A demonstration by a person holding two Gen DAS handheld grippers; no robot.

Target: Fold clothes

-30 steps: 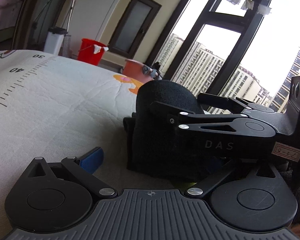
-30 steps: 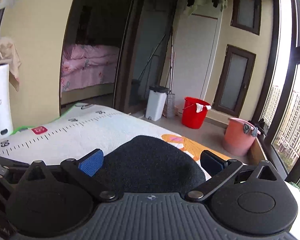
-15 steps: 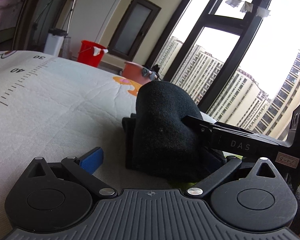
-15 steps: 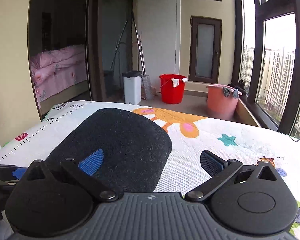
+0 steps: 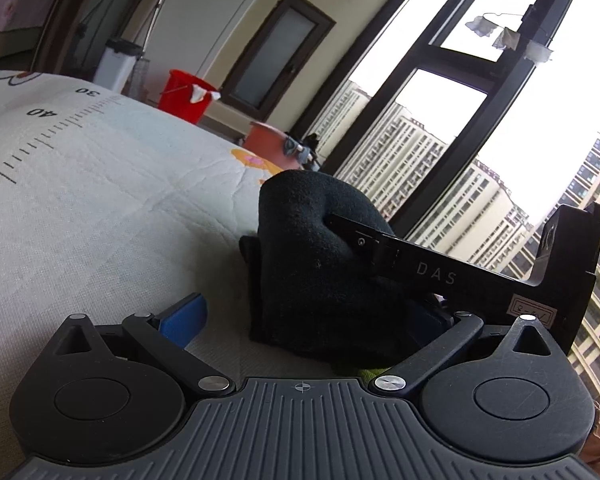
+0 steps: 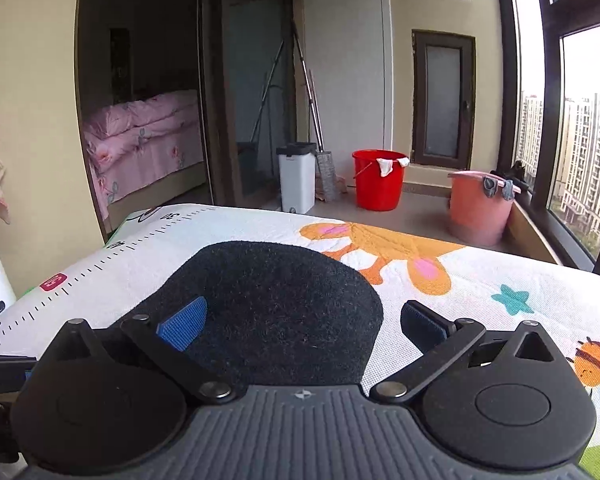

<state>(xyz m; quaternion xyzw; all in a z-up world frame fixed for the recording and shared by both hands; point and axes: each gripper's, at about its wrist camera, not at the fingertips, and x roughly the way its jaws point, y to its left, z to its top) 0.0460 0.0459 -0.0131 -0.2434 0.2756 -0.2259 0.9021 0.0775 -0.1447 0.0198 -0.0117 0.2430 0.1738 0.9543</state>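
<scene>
A black fleece garment [image 5: 316, 264] lies bunched in a folded mound on the printed play mat [image 5: 100, 200]. My left gripper [image 5: 304, 318] is open, low over the mat, its blue left pad [image 5: 184, 318] beside the garment, its right pad hidden behind the cloth. The right gripper's black body [image 5: 460, 276] lies across the garment in the left wrist view. In the right wrist view the garment [image 6: 276, 304] lies between and under the open fingers of my right gripper [image 6: 300, 322]. The blue left pad [image 6: 182, 324] is over the cloth; the right pad [image 6: 422, 326] is over the mat [image 6: 480, 280].
Beyond the mat's far edge stand a red bucket [image 6: 378, 184], a pink tub [image 6: 480, 208], a white bin [image 6: 296, 178] and mops. A large window [image 5: 480, 140] is on the right. A doorway to a bedroom with a pink quilt [image 6: 144, 140] is on the left.
My right gripper has swung right and tilted, so the garment now sits to its left. In the left wrist view the right gripper's body has dropped lower across the garment. The garment stayed put.
</scene>
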